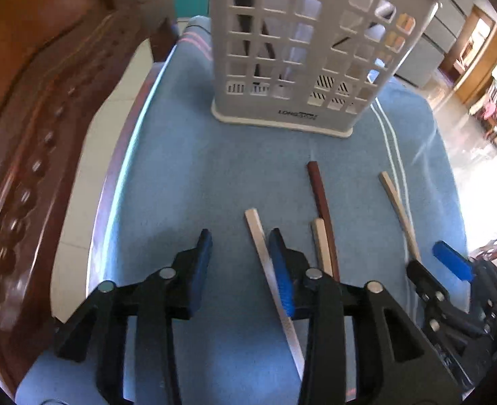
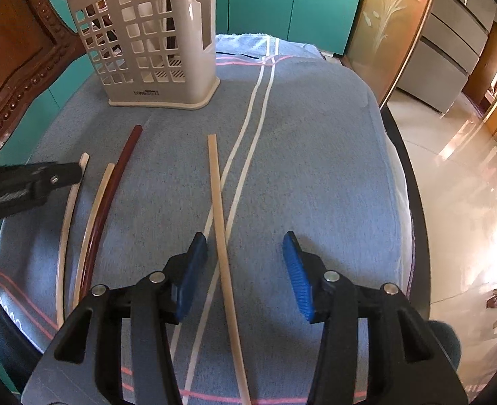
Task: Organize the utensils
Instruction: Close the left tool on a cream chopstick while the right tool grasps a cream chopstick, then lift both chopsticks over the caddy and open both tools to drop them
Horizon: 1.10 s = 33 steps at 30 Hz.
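Two hand-held grippers hover over a tabletop covered with a blue towel (image 2: pixel 315 155), where four loose chopsticks lie pointing away from them toward a grey slotted utensil holder (image 1: pixel 302 54) standing upright at the far end. The left gripper (image 1: pixel 240 253) is partly open and holds nothing; a pale chopstick (image 1: pixel 265 256) lies on the towel just inside its right finger, with only bare towel in the rest of the gap. Just beyond that finger, to the right, a second pale chopstick (image 1: pixel 321 243) lies against a dark red chopstick (image 1: pixel 321 199). The right gripper (image 2: pixel 245 260) is also partly open and empty, and a tan chopstick (image 2: pixel 219 209) runs lengthwise through its gap, nearer the left finger, untouched by either pad. The holder already has a few long utensils leaning inside; what they are cannot be told. The chopsticks look light, stiff and thin, with smooth sides that could slip or roll out of a loose pinch. Each is probably best gripped across its width somewhat behind the middle, squarely between the ribbed blue pads, so it stays level when lifted and can be tipped end-first into the holder.
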Each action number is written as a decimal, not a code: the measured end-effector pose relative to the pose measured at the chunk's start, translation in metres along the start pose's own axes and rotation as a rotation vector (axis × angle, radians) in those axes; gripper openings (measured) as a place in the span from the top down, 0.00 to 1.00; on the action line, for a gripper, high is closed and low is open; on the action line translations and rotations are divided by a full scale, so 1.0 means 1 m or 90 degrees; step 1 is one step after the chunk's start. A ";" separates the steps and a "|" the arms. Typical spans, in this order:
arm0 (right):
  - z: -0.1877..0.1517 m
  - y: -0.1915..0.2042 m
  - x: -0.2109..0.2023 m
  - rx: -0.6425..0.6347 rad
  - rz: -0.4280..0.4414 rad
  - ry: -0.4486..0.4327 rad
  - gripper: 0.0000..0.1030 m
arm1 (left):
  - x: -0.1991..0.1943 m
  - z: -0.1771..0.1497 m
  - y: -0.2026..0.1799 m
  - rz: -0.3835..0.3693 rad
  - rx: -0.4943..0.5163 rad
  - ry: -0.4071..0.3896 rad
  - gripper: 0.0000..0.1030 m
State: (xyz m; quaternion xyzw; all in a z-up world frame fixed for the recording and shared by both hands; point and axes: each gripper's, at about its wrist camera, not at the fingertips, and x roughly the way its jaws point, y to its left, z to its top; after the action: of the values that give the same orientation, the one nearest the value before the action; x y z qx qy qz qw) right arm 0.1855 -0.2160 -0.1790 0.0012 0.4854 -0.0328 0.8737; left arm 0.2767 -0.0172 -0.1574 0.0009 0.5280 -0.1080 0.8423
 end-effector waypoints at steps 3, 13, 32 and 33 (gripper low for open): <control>0.012 0.006 0.006 -0.015 -0.006 0.002 0.53 | -0.006 -0.007 0.001 0.009 0.005 -0.004 0.60; 0.040 0.021 0.021 -0.040 0.050 0.023 0.92 | 0.009 -0.024 -0.030 0.054 0.024 0.003 0.66; 0.045 -0.016 -0.108 -0.010 0.120 -0.190 0.94 | -0.108 -0.013 -0.020 -0.007 0.028 -0.173 0.93; 0.046 -0.018 -0.117 -0.011 0.122 -0.202 0.94 | -0.117 -0.014 -0.021 -0.011 0.029 -0.183 0.93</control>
State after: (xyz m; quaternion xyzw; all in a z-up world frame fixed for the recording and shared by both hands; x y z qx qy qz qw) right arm 0.1615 -0.2286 -0.0549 0.0345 0.3394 0.0549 0.9384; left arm 0.2118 -0.0145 -0.0567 0.0002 0.3995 -0.1261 0.9080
